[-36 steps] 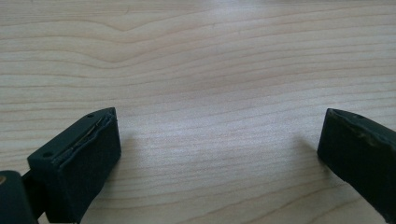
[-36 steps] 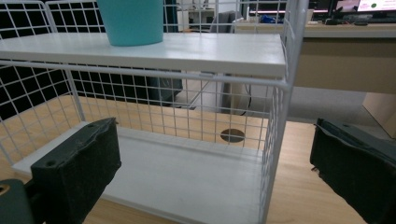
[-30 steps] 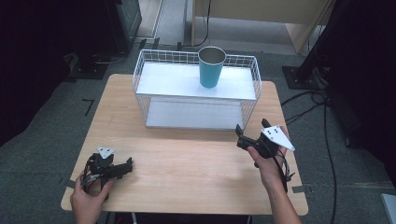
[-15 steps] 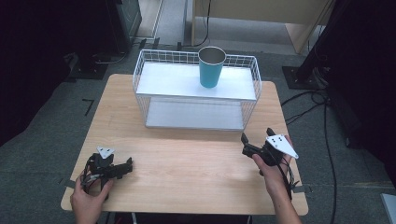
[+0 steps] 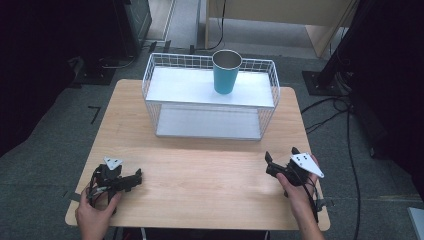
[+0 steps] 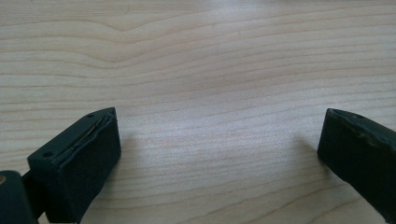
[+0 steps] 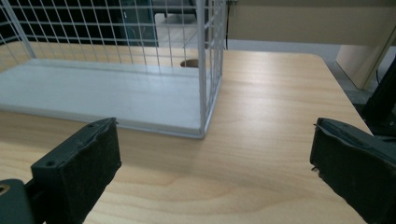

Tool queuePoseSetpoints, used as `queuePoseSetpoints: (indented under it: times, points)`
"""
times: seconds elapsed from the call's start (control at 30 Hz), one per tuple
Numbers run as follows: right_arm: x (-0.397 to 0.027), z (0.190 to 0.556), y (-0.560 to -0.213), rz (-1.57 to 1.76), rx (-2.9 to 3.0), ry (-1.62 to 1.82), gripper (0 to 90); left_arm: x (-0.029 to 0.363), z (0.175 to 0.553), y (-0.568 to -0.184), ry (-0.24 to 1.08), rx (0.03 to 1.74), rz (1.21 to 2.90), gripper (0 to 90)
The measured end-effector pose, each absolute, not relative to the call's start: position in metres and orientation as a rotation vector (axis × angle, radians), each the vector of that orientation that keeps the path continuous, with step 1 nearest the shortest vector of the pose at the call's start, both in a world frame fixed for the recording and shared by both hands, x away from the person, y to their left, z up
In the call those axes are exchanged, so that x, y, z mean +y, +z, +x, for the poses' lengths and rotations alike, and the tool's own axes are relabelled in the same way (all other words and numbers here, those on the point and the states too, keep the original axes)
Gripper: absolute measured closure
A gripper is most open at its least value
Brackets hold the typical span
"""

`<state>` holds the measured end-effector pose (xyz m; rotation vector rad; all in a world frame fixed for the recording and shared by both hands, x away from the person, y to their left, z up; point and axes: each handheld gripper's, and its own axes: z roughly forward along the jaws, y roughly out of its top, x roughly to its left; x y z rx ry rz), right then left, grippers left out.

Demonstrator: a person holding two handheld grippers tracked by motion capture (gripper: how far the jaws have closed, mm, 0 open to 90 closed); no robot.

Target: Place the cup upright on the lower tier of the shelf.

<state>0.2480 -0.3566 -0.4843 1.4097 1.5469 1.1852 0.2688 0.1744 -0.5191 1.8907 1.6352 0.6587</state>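
Right gripper (image 5: 281, 161) sat near the table (image 5: 200, 200) edge, jaws apart, empty; left gripper (image 5: 131, 180) likewise. Risk: reaching for the cup (image 5: 226, 71), a jaw could snag the wire rack (image 5: 270, 95).

Pale wooden desk (image 5: 200, 195) on grey carpet; white wire rack (image 5: 210, 100) at the far side, teal cup (image 5: 226, 71) upright on its upper shelf, lower shelf bare, cables (image 5: 345, 130) off right.

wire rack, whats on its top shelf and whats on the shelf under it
A teal cup stands upright on the wire rack's top shelf. The lower shelf's visible front strip looks bare; the top shelf covers its back part, so that cannot be seen.
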Motion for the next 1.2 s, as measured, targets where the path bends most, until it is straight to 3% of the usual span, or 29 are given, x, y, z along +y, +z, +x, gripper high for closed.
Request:
queuePoseSetpoints:
  times: [0.53, 1.2]
  points:
    - [-0.38, 0.242, -0.52, 1.594, 1.695, 0.973, 1.5, 0.174, 0.269, -0.519, 0.66, 1.636, 1.889, 0.0]
    - [-0.379, 0.242, -0.526, 1.754, 1.774, 0.768, 0.0, 0.174, 0.269, -0.519, 0.659, 1.635, 1.891, 0.0]
